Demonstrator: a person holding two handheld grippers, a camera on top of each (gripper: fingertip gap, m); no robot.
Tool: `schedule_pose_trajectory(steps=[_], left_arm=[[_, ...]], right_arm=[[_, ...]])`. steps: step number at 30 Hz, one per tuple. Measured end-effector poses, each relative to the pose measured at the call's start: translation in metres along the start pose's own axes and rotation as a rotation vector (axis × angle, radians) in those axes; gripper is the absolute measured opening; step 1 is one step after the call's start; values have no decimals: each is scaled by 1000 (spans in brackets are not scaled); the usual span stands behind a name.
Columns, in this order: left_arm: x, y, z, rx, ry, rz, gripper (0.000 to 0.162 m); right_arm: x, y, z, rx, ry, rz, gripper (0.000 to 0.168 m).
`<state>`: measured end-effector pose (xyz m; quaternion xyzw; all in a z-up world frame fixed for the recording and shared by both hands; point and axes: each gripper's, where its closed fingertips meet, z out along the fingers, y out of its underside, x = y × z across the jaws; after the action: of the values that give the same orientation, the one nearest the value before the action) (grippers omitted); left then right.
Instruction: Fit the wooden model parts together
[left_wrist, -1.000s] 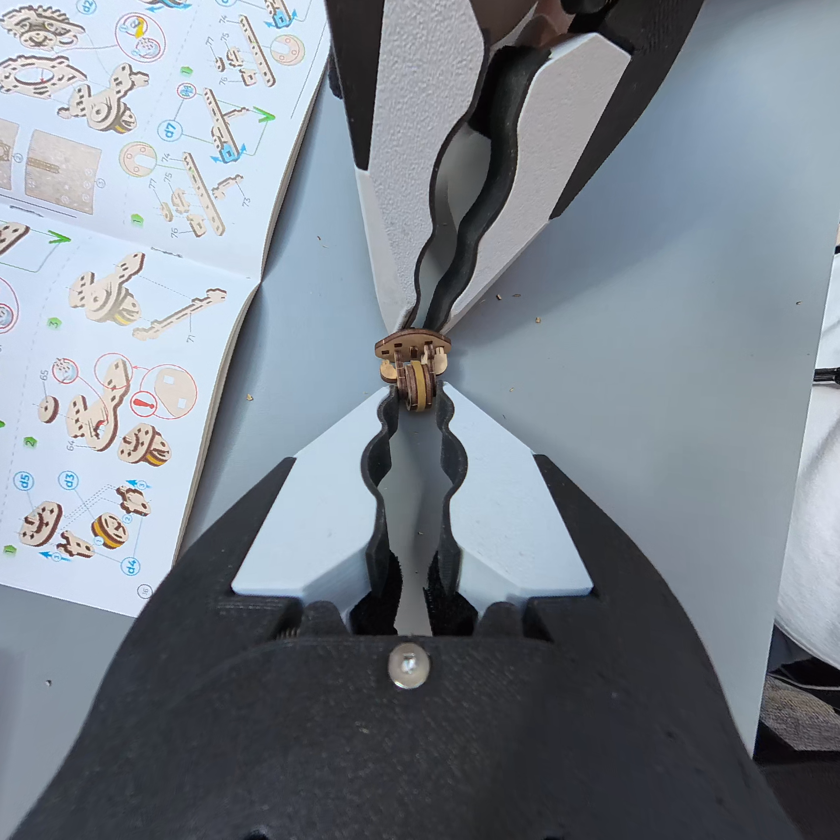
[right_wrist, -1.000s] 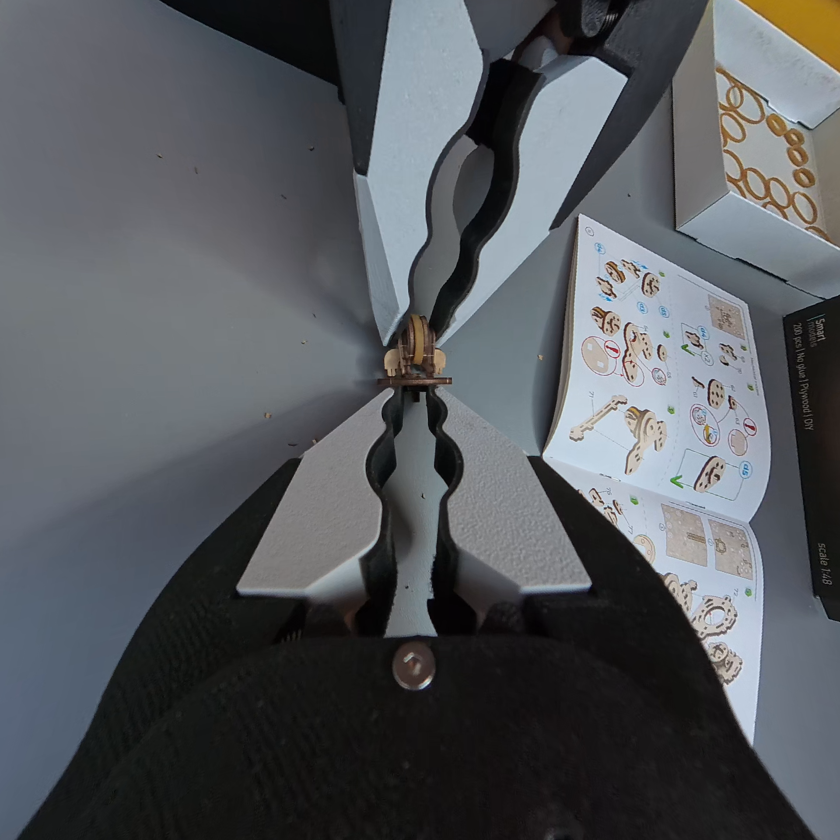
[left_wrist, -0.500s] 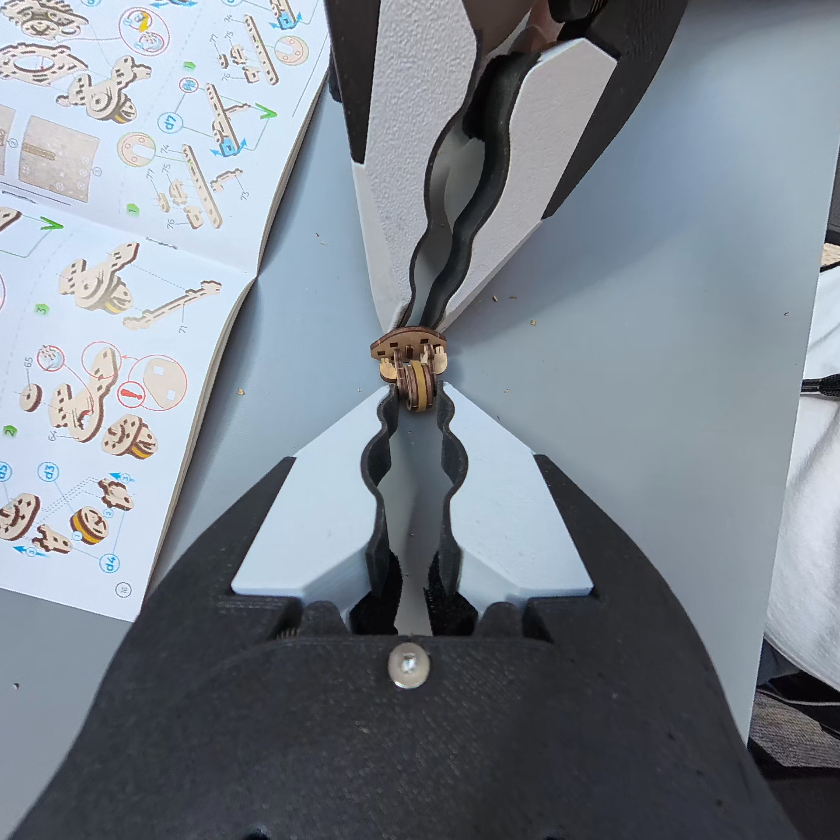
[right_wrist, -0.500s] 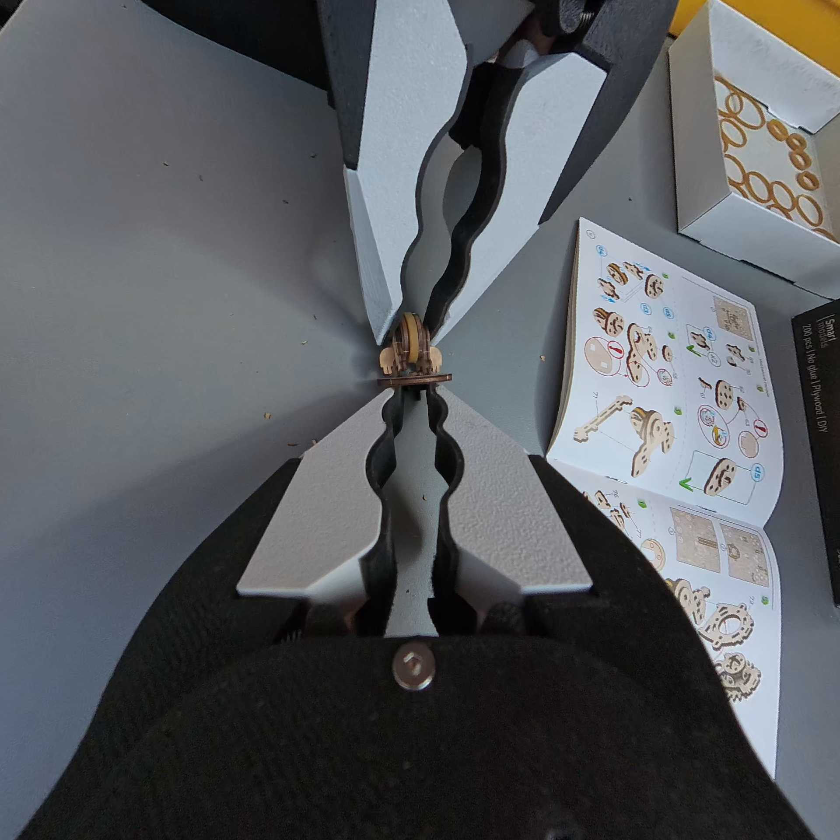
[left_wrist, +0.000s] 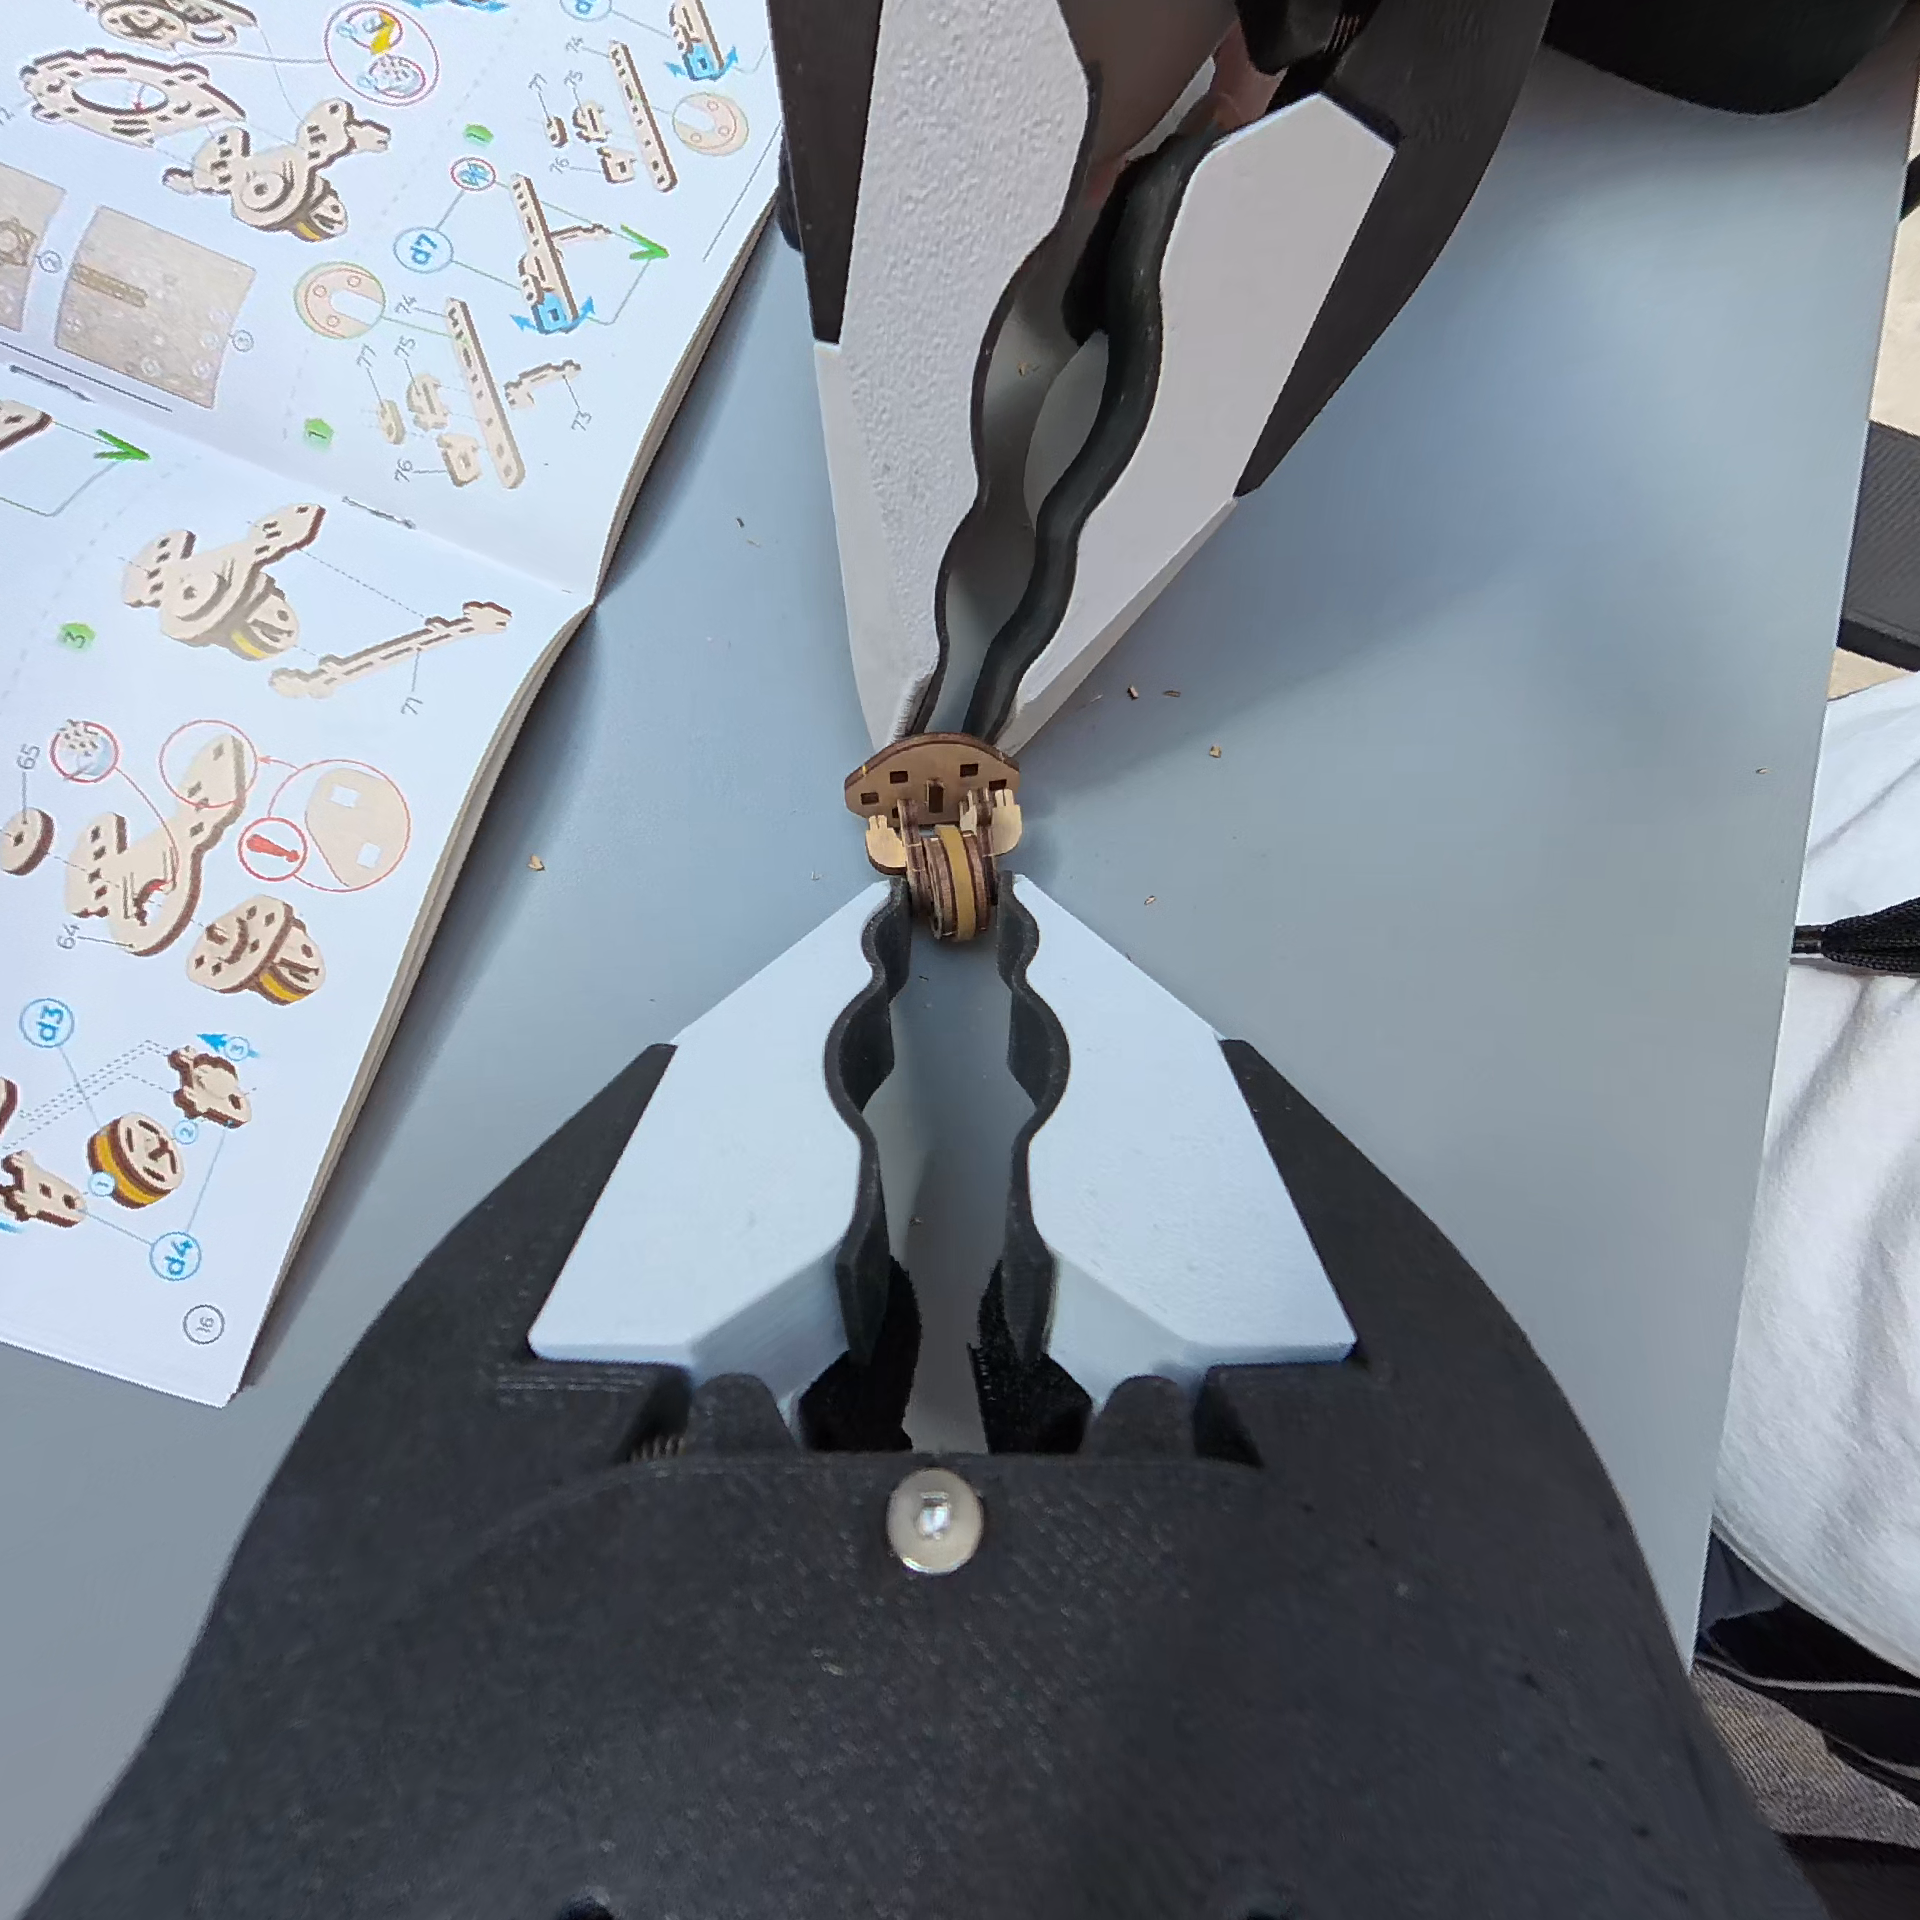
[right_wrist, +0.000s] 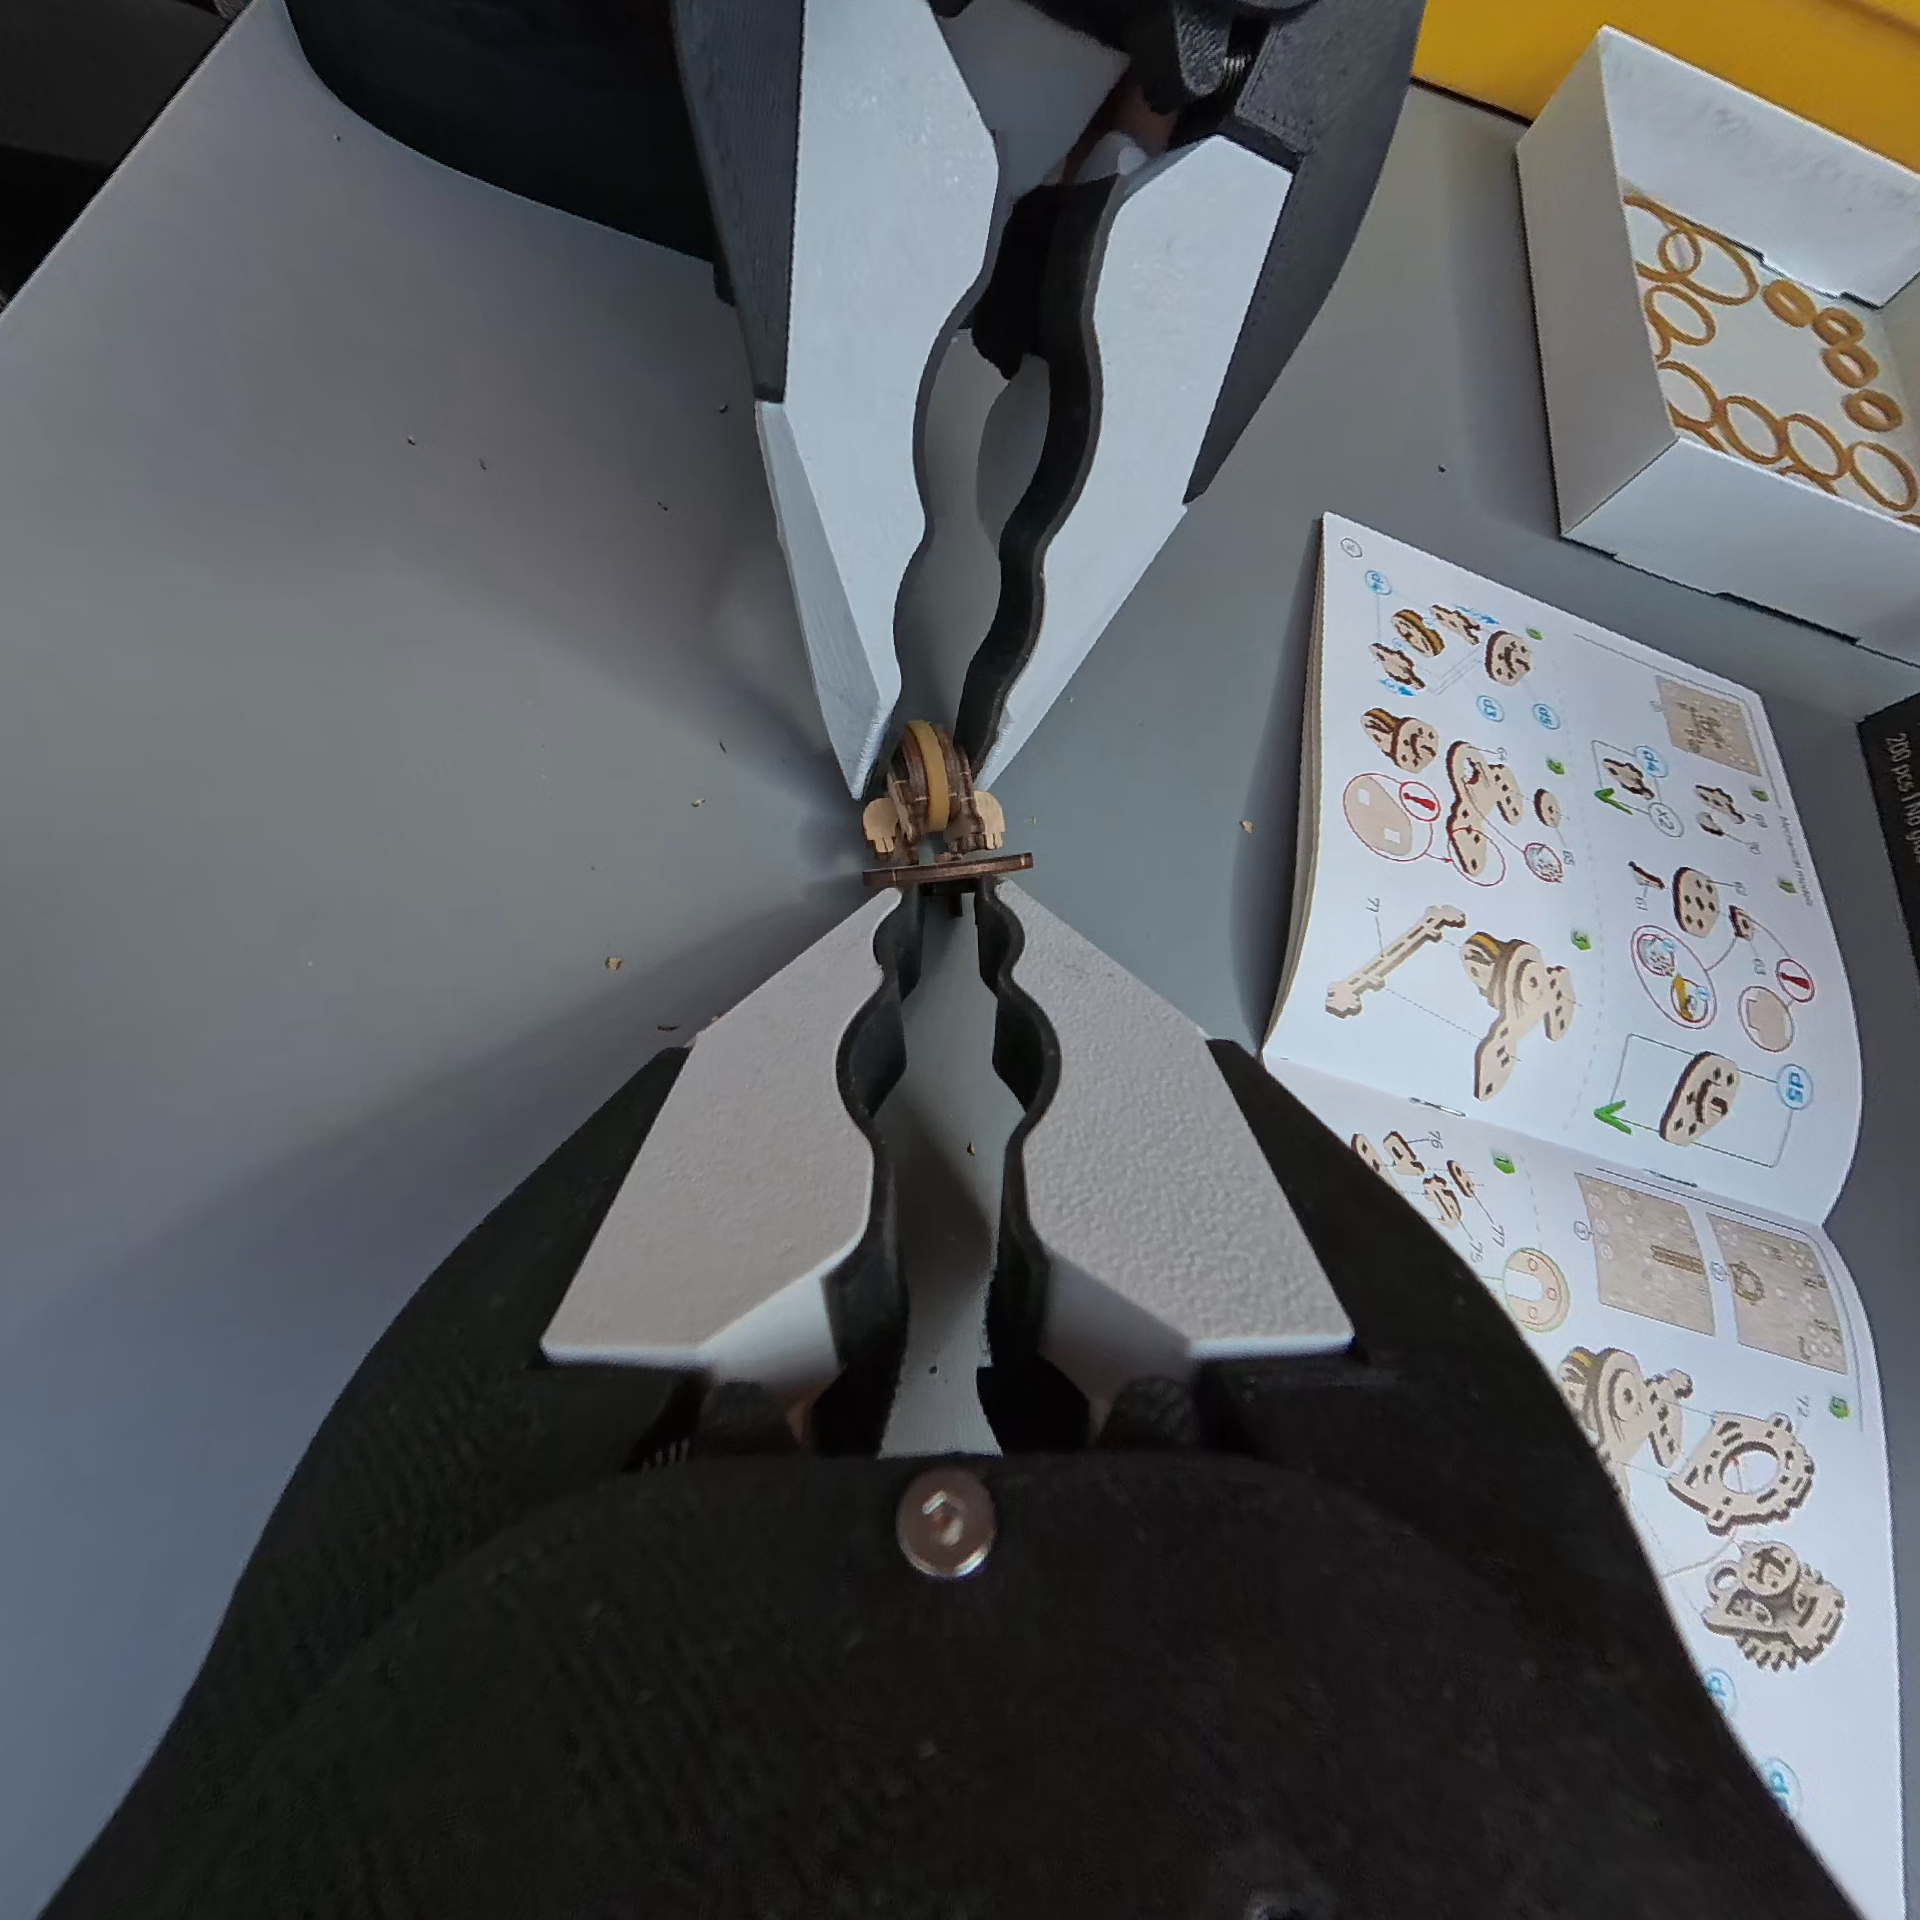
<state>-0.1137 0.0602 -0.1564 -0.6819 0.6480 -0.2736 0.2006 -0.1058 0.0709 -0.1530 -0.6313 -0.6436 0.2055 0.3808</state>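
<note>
A small wooden wheel assembly (left_wrist: 951, 883) with a yellow band and two little side lugs is pressed against a flat, slotted wooden plate (left_wrist: 932, 774). My left gripper (left_wrist: 951, 906) is shut on the wheel part from below. My right gripper (left_wrist: 961, 722) comes in from the top, tip to tip with the left, and is shut on the plate. In the right wrist view my right gripper (right_wrist: 940, 896) holds the plate (right_wrist: 948, 862) edge-on, and my left gripper (right_wrist: 925, 750) holds the wheel part (right_wrist: 925, 781) from above. Both are held just above the grey table (left_wrist: 1455, 831).
An open instruction booklet (left_wrist: 312, 571) lies left of the grippers; it also shows in the right wrist view (right_wrist: 1558, 935). A white box of wooden rings (right_wrist: 1766, 343) and a black box (right_wrist: 1896, 769) sit beyond it. White cloth (left_wrist: 1860, 1143) lies past the table edge. My left and right fingertips are right by each other.
Both grippers keep their hold, tip to tip. The joined pair has drifted slightly over the table, and the plate now tilts a little more toward the left camera.
</note>
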Motion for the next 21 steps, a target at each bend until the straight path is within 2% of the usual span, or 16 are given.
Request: schedule_pose_trajectory(steps=[6,21], left_arm=[[0,-1,-1,49,19,-12,14],[0,-8,-9,139,-67,80,14]], right_arm=[[0,0,0,7,-4,-10,10],[2,-7,-6,69,-18,22,10]])
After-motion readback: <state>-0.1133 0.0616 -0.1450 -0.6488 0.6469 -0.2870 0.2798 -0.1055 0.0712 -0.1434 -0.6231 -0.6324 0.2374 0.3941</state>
